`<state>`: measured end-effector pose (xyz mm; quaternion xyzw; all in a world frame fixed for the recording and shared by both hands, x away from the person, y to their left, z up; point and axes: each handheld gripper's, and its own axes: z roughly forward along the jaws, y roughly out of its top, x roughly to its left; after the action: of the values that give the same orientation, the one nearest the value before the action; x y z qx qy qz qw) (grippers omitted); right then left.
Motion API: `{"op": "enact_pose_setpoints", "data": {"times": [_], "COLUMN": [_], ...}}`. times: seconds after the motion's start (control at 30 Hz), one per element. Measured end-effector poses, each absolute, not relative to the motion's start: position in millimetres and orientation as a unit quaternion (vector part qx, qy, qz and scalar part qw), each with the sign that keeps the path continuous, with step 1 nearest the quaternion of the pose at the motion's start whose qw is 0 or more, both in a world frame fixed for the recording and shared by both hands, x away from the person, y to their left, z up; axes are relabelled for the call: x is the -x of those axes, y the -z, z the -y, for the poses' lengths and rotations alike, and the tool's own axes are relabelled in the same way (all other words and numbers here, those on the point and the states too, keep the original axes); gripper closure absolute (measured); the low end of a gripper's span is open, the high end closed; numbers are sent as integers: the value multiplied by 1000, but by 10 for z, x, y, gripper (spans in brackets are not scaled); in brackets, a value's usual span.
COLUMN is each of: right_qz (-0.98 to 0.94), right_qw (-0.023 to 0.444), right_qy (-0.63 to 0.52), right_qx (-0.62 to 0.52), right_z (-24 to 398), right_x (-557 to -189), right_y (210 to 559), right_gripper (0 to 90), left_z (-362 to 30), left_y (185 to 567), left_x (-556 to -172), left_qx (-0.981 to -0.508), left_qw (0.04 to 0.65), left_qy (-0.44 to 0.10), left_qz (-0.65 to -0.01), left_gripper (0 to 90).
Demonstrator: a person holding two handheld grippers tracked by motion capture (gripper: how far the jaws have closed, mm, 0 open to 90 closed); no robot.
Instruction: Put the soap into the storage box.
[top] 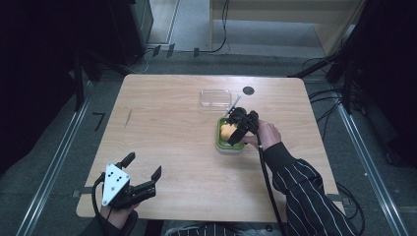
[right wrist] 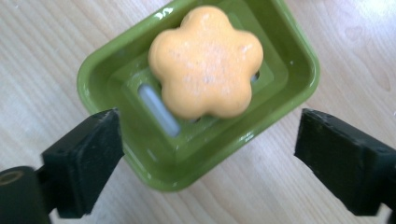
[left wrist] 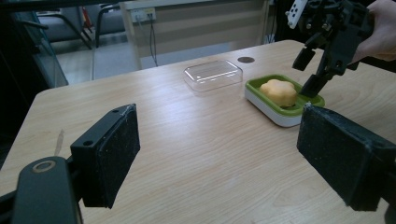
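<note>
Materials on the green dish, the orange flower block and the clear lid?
Green dish: glossy, likely glazed plastic or ceramic; sharp highlights on the rim, white base in the left gripper view.
Orange flower block: matte, faintly speckled, probably soap.
Clear lid: transparent hard plastic; the wood shows through.

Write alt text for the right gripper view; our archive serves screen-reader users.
An orange flower-shaped soap sits in a green soap dish on a light wooden table, seen from above. The right gripper has its black jaws open, straddling the dish's near end.
</note>
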<state>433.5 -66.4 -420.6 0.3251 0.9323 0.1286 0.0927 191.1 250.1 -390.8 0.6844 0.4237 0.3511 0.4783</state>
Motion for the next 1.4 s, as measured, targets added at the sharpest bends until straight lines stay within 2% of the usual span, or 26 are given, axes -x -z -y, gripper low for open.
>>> {"op": "enact_pose_setpoints", "data": {"times": [0.2, 0.73, 1.4], "right_qz": [-933, -930, -934], "right_qw": [84, 80, 68], "right_qy": [-117, -105, -77], "right_qx": [-330, -343, -343], "right_z": [736, 988, 1247], "right_x": [-4258, -3934, -3497], "right_y": [4195, 4132, 4300], "right_gripper": [0, 0, 0], "left_z": [-2500, -2492, -2482], "left_y": [3908, 3908, 3908], "left_x": [-1913, -1914, -1919], "left_qx": [-685, -685, -688], "left_qw": [478, 478, 476], "left_qy": [-352, -351, -350], "left_qz": [-423, -423, -421], "left_gripper": [137, 137, 137]}}
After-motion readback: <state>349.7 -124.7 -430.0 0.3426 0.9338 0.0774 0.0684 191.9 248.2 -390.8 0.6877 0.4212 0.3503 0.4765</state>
